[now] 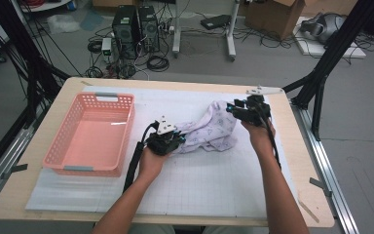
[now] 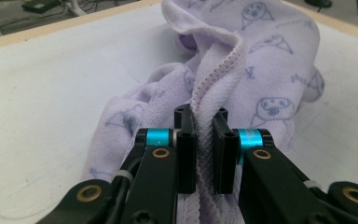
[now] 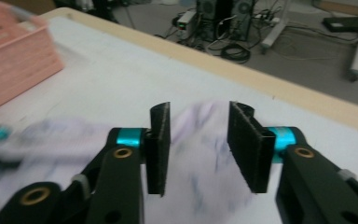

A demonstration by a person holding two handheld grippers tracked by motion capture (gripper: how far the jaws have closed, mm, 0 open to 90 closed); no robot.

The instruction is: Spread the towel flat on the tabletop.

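cloth: a lilac printed garment (image 1: 209,130), soft knit with little cartoon faces on it, looks like a small piece of kids' clothing. It's lying crumpled on the white mat (image 1: 214,180) in the middle of the table (image 1: 53,97), not spread out and not folded.

left hand-held gripper (image 2: 201,140): clamped on a stitched hem of the garment, jaws narrow with the seam pinched right between the pads. In the high view it sits at the near-left end of the bundle (image 1: 168,138).

right hand-held gripper (image 3: 198,144): jaws stand partly apart with nothing between them. The cloth shows blurred underneath and beyond, so I'd say it's hovering over the far-right end (image 1: 248,109) and not gripping.

basket: pink plastic basket (image 1: 63,146) to the left of the cloth, well apart from it, nothing inside as far as I can see.

done so far: honestly not much. One edge is secured by the left side, that's about it.

left to do: my guess is the right one needs to find a second edge or corner, then the thing gets stretched flat, folded, and probably ends up in the basket. So early days.

watch out for: the bundle is bunched, so grabbing two layers at once seems likely.
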